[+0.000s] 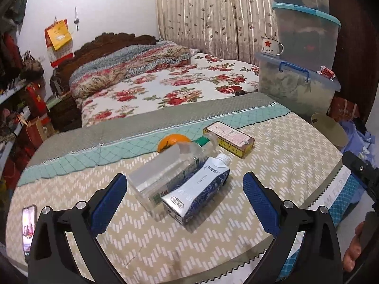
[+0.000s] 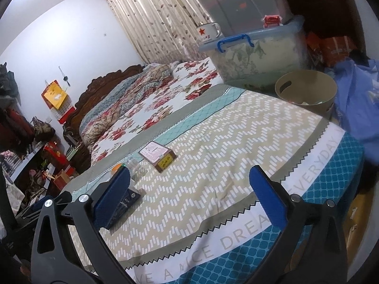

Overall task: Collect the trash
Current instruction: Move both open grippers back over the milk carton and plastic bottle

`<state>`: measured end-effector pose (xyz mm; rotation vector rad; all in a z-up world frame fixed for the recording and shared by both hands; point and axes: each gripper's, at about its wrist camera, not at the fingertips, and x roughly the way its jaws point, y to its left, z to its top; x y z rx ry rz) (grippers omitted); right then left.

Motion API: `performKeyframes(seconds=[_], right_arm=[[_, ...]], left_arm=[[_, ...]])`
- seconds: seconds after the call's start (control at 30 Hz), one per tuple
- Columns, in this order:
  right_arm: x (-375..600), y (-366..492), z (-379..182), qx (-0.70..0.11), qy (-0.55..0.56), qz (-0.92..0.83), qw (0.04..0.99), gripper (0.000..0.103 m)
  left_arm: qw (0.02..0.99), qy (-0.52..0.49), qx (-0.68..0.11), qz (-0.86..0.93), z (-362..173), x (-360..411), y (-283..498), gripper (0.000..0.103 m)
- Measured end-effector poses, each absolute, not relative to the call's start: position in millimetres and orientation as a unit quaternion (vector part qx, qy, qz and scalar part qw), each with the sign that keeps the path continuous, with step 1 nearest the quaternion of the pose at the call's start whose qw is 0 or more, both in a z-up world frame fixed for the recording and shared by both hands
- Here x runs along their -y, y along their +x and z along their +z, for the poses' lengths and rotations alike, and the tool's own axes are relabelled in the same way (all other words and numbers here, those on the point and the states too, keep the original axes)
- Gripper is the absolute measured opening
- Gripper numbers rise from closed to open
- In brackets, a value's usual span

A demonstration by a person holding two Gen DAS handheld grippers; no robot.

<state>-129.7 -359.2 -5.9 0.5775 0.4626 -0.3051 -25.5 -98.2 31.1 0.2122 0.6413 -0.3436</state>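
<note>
On the patterned bedspread (image 1: 272, 156) lie a clear plastic bottle (image 1: 165, 172) with a green cap and a blue-and-white milk carton (image 1: 201, 187), side by side. An orange (image 1: 174, 142) and a flat yellow-brown box (image 1: 229, 138) lie just beyond them. My left gripper (image 1: 184, 179) is open, its blue pads (image 1: 109, 201) standing either side of the carton's near end without touching it. My right gripper (image 2: 189, 177) is open over bare bedspread with nothing between its fingers. In the right wrist view its left finger hides most of the carton (image 2: 123, 203) and bottle (image 2: 136, 165); the box (image 2: 158, 155) lies ahead.
A beige round bin (image 2: 305, 90) stands past the bed's far right corner, beside stacked plastic storage boxes (image 2: 255, 54) and blue cloth (image 2: 355, 99). A lit phone (image 1: 28, 227) lies at the bed's left edge. A hand (image 1: 353, 248) shows at the lower right edge.
</note>
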Motion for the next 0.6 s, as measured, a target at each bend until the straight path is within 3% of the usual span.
performKeyframes(seconds=[0.6], right_arm=[[357.3, -126.1, -8.1, -0.234, 0.277, -0.136, 0.922, 0.1]], left_arm=[[0.932, 0.12, -0.298, -0.168, 38.7, 98.0, -30.8, 0.094]])
